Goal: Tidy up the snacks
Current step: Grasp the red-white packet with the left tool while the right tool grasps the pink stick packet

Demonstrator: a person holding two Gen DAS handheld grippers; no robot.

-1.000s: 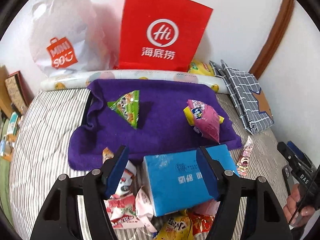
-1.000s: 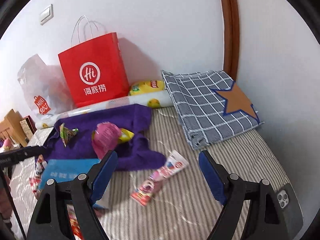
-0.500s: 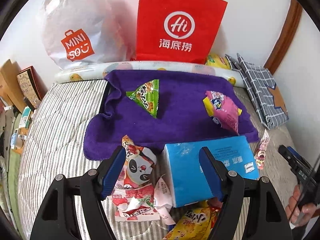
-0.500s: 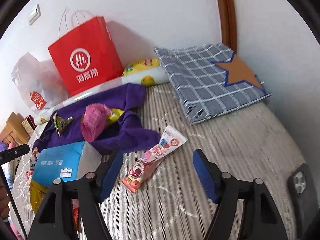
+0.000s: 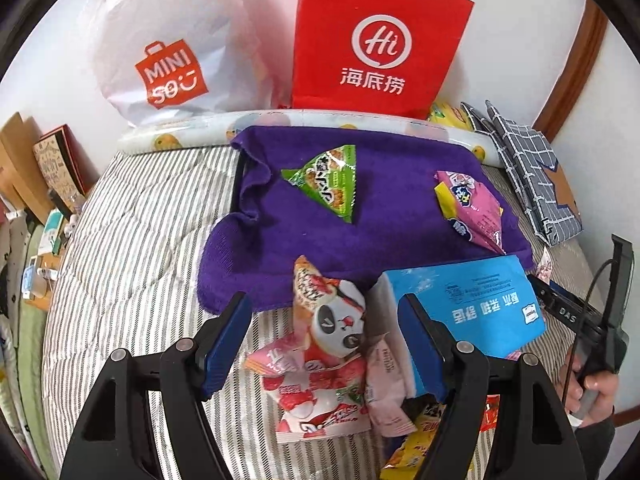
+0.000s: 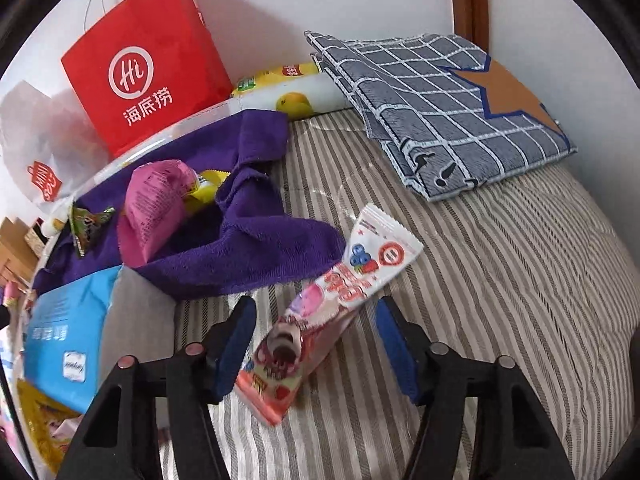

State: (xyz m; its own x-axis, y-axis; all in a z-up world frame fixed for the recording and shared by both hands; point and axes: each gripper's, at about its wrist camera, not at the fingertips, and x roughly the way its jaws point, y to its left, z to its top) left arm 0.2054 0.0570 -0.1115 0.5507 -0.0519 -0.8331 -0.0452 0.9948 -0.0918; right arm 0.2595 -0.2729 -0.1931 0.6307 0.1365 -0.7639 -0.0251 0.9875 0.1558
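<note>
A purple towel (image 5: 384, 216) lies on the striped bed with a green triangular snack (image 5: 328, 180) and a pink snack bag (image 5: 472, 212) on it. My left gripper (image 5: 324, 332) is open over a panda snack packet (image 5: 332, 320) in a heap of packets beside a blue tissue pack (image 5: 468, 312). My right gripper (image 6: 316, 332) is open, its jaws either side of a long pink-and-white candy packet (image 6: 332, 308) lying on the bed. The towel (image 6: 248, 240), pink bag (image 6: 156, 208) and tissue pack (image 6: 68, 328) show at left in the right wrist view.
A red paper bag (image 5: 376, 40) and a white Miniso bag (image 5: 168, 48) stand against the wall behind a rolled mat (image 5: 192, 132). A folded grey checked cloth (image 6: 440, 104) lies at the far right. Boxes (image 5: 44, 168) stand left of the bed.
My left gripper has shifted left from over the tissue pack to over the panda packet. My right gripper has moved forward and down until its jaws flank the long candy packet.
</note>
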